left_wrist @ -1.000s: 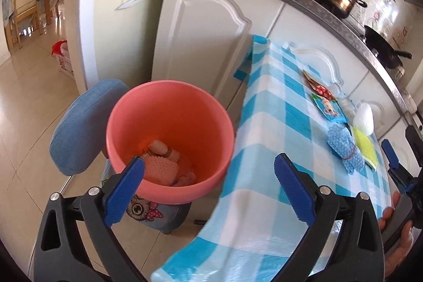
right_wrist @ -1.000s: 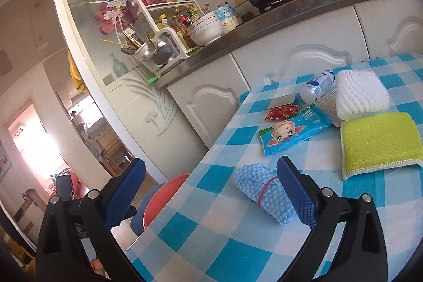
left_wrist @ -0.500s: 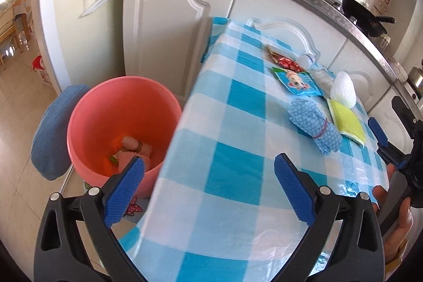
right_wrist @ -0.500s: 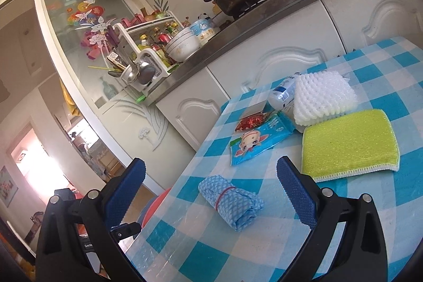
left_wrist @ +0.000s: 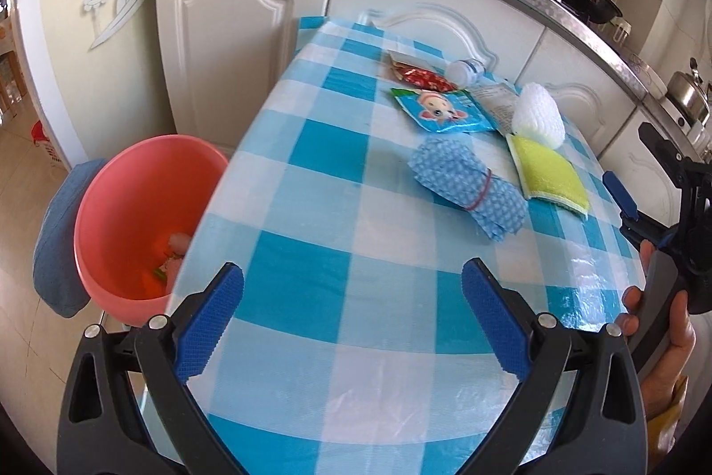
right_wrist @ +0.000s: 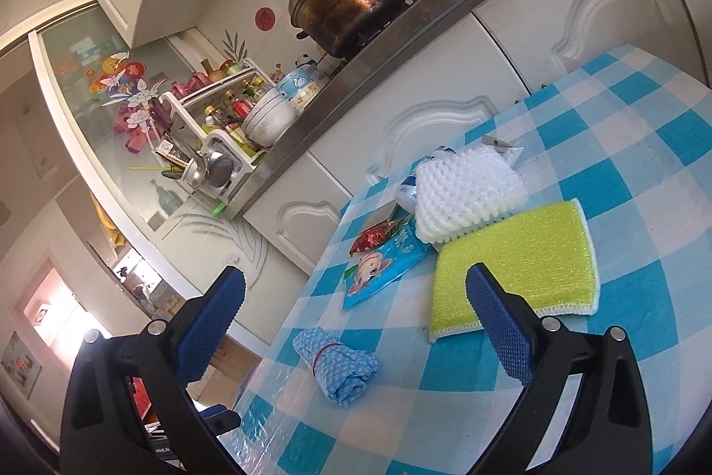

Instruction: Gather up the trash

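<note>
While both grippers hover empty, fingers spread wide, the left gripper (left_wrist: 351, 292) hangs over the near end of the checked counter (left_wrist: 311, 279) and the right gripper (right_wrist: 356, 306) faces the clutter. A blue snack wrapper (left_wrist: 442, 112), red wrapper (left_wrist: 420, 76), small bottle (left_wrist: 465, 67), white mesh pad (left_wrist: 536, 114), yellow sponge (left_wrist: 549, 172) and banded blue cloth (left_wrist: 467, 185) cluster at the far side. Just off the counter's edge sits the pink bin (left_wrist: 133, 208), likely there so trash drops straight in. Kitchen cabinets and a stove run behind.

Left hand-held gripper (left_wrist: 351, 312) now over table (left_wrist: 311, 279)
</note>
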Tool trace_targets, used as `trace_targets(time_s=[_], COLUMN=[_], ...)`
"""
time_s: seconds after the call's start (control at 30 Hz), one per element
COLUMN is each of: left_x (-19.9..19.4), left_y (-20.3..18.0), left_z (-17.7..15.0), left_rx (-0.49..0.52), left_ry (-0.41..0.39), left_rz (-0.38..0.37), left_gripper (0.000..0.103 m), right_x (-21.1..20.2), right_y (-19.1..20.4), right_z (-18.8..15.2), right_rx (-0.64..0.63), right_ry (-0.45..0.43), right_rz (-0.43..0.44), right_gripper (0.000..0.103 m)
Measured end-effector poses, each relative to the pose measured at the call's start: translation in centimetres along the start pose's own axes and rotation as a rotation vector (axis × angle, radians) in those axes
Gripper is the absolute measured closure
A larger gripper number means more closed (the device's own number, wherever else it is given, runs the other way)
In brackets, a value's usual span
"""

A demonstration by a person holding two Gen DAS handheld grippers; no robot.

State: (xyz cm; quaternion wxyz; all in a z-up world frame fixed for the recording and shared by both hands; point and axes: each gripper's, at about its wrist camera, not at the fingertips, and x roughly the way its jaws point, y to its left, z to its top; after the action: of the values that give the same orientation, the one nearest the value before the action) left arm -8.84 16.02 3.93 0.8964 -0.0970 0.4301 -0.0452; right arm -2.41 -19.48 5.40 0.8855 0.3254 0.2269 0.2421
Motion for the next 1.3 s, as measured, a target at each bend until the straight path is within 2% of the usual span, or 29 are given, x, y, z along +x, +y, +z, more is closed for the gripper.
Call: trace_targets(time_s=[0.37,0.53,0.73,0.83,0.97,1.03,1.13,1.3], left_x=[1.5,2.2,2.7,4.2,7.6,9.9,14.0,18.3], left_y=[-4.4,-5.9,-7.4,-8.2,-9.9,-11.4,-14.4,-17.8], left_z=[0.6,1.9,7.4,11.5,16.8,18.6,20.7,21.8], left_rx=[0.066,0.09,0.1,0.1,0.086,0.124,0.249,0.384], left_ry=[0.045,0.058,-0.022,-0.06,-0.068,-0.061,-0.01,0.024], left_rz=[-0.041,-0.044,-0.083,-0.083,-0.142,-0.168,-0.175,-0.162], left_gripper=[0.004,0.004,0.004,0.004,0.004,0.004,0.004,0.004], right_x=[-1.2,-1.8,-2.0,-2.0,-2.0,-2.0,-2.0,-2.2], right_y=[-2.7,-3.7,-5.2,-5.4,-5.8,-6.1,-6.8,-7.9], right_z=[1.2,1.6,1.9,2.0,2.3,2.4,2.5,2.8], right_rx=[0.074,0.104,0.179,0.184,0.181,0.184,0.203,0.233], right_ry=[-0.01,-0.019,-0.004,0.0,0.008,0.008,0.012,0.017], right_rz=[-0.012,-0.006,0.017,0.017,0.01,0.006,0.002,-0.014], right_gripper=[0.005,0.005,0.005,0.005,0.005,0.005,0.005,0.005])
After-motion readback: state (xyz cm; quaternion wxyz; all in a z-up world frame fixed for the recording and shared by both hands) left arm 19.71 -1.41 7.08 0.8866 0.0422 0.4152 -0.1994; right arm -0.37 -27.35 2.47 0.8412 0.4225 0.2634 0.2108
